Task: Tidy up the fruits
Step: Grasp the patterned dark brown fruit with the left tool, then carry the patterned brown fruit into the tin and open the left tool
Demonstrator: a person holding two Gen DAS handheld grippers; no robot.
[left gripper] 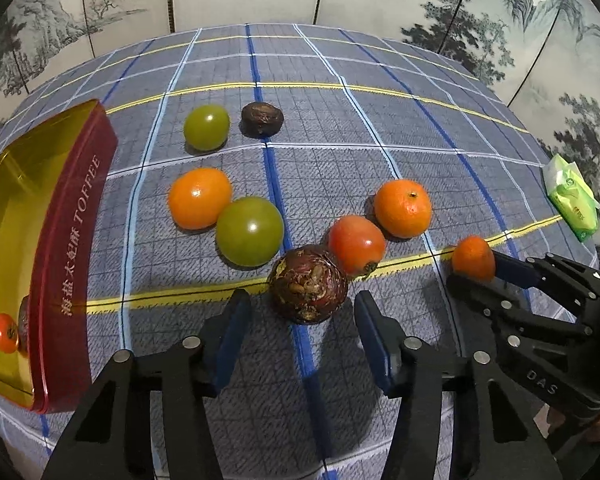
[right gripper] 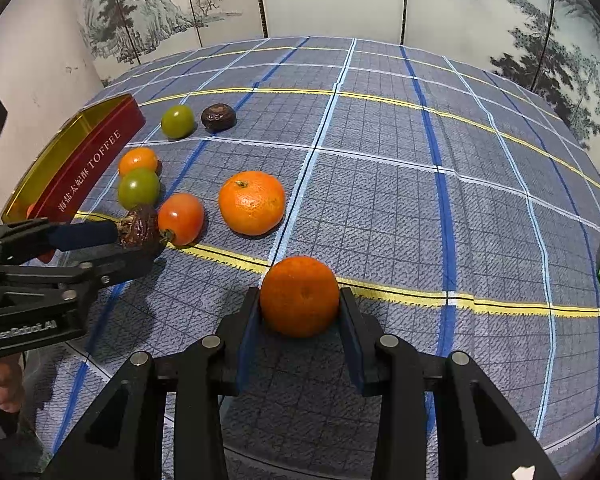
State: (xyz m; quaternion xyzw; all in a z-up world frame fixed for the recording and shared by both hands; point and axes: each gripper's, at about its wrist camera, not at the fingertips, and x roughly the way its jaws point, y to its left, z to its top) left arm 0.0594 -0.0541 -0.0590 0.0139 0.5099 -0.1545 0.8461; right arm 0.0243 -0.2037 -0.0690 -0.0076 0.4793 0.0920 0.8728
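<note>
A mottled brown fruit (left gripper: 308, 284) lies on the checked cloth between the fingertips of my left gripper (left gripper: 302, 294). Both pads stand a little off its sides, so the jaws are open. In the right wrist view the same brown fruit (right gripper: 140, 226) shows between the left gripper's (right gripper: 136, 244) fingers. My right gripper (right gripper: 299, 294) is shut on a small mandarin (right gripper: 299, 308), seen from the left as the mandarin (left gripper: 473, 258) at the right gripper's (left gripper: 476, 270) tips. A red and gold toffee tin (left gripper: 72, 240) at the left holds a red-orange fruit (left gripper: 5, 332) and a brown one.
Loose on the cloth are a red-orange fruit (left gripper: 356, 250) touching the brown one, a mandarin (left gripper: 403, 208), an orange fruit (left gripper: 200, 198), two green ones (left gripper: 249, 231) (left gripper: 207, 127) and a dark wrinkled one (left gripper: 262, 119). A green tissue pack (left gripper: 572, 200) lies far right. A painted screen stands behind.
</note>
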